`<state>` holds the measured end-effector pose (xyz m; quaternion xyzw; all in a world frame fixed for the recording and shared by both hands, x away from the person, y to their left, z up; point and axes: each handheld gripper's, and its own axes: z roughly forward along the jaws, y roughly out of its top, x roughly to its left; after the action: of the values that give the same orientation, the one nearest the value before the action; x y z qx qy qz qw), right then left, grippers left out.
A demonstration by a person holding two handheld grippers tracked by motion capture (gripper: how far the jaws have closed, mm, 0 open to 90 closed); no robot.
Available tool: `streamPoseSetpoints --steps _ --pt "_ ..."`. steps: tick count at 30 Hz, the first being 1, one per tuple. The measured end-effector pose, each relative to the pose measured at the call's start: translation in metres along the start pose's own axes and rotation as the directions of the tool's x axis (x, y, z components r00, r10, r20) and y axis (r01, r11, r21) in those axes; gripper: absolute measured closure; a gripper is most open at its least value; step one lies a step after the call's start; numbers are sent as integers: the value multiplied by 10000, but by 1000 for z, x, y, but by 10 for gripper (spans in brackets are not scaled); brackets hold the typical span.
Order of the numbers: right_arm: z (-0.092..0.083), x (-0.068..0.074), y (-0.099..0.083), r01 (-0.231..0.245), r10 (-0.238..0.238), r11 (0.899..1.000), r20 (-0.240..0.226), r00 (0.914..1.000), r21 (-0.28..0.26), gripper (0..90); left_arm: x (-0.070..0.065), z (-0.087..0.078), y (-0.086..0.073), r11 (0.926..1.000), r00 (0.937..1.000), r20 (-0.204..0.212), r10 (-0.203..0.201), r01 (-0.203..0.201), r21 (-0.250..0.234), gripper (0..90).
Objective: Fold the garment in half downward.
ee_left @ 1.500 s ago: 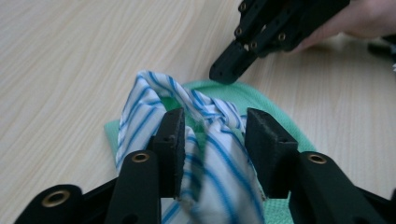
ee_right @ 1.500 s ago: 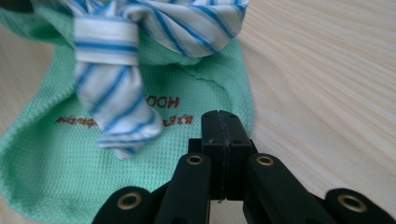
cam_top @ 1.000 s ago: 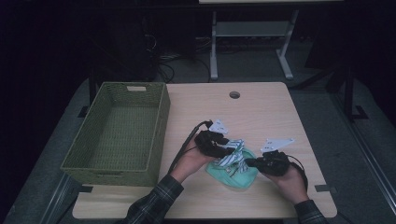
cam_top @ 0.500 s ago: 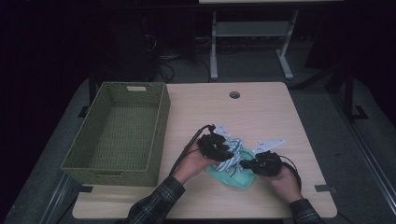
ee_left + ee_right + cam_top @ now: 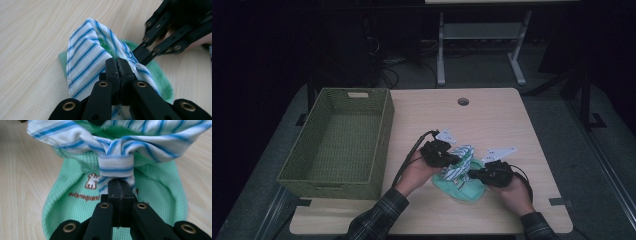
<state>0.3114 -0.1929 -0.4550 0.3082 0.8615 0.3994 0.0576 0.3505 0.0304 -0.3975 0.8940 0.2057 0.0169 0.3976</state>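
The person sat at the near edge of the table point(image 5: 492, 120) with a gripper in each hand, both working on one small garment point(image 5: 460, 176), a mint-green waffle-knit piece with a white, blue-striped lining. It lay on the wood near the front of the table, to the right of the green woven basket point(image 5: 337, 137) and well apart from it. The left gripper point(image 5: 452, 160) had just been closing, and its fingers now stood pressed together on a fold of the striped lining point(image 5: 85, 57), which bunched up above them. The right gripper point(image 5: 473, 174) came in from the other side, its fingers likewise clamped tight, pinching a narrow striped band point(image 5: 116, 168) at the middle of the garment, just beside a small brown printed figure point(image 5: 92, 181) on the green cloth. The two grippers sat very near each other, tips almost meeting over the cloth. The basket stood at the left side of the table.
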Motion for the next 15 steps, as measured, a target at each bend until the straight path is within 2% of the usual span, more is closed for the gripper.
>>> streamPoseSetpoints --steps 2,6,8,12,15 --pt "3 0 3 83 -83 9999 -15 10000 -70 896 -1 -4 2 9999 9999 16 133 -133 -44 886" --pt "8 -5 7 -153 148 9994 -169 9997 -312 897 -6 -4 3 9998 9998 137 125 -122 -182 886" --pt "10 -9 7 -134 132 9996 -108 9999 -250 897 -10 -1 2 9995 9995 241 187 -181 -243 886" --pt "12 -14 1 -383 383 9993 12 9993 24 897 -18 8 2 9992 9983 433 402 -398 -96 886" --pt "11 -17 -1 -391 385 9990 260 9989 211 897 -21 15 1 9989 9975 523 466 -468 17 885"
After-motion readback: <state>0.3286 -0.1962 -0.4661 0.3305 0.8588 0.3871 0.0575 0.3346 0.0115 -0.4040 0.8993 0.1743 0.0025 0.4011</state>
